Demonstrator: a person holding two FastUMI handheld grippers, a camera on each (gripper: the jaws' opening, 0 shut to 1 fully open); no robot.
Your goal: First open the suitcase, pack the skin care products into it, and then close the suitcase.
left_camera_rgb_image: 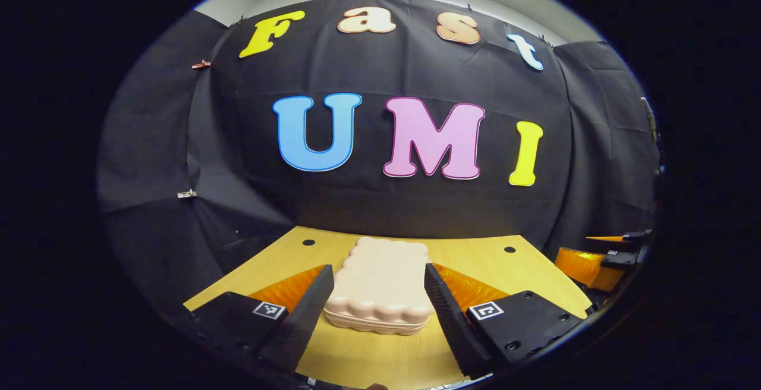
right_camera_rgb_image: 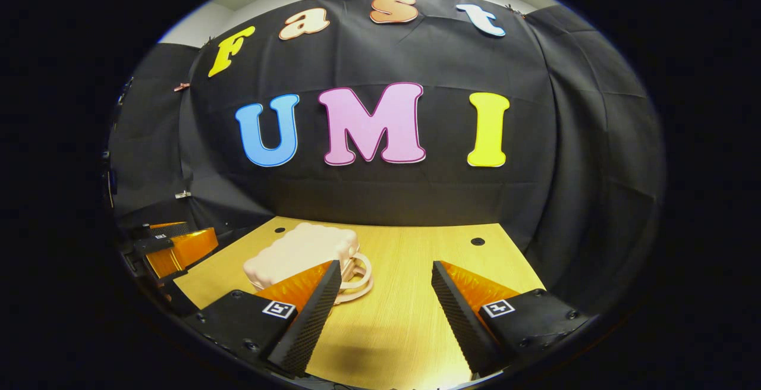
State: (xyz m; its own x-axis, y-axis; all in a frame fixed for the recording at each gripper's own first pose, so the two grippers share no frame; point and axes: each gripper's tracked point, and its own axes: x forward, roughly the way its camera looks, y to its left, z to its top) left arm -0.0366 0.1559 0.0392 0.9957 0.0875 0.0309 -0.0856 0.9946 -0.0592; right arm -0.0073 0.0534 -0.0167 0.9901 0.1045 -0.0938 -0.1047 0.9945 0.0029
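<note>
Suitcase (left_camera_rgb_image: pixel 380 286) sits shut on the table (left_camera_rgb_image: pixel 475 253) at twelve o'clock between the left gripper (left_camera_rgb_image: pixel 376 307) fingers, spread wide, right gripper (right_camera_rgb_image: pixel 386 307) likewise spread; opening comes first, needing its lid lifted.

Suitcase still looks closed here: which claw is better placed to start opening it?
Probably the left claw: the closed suitcase lies straight between its open fingers. In the right gripper view the right claw points at bare table, with the suitcase off beside one finger.
</note>
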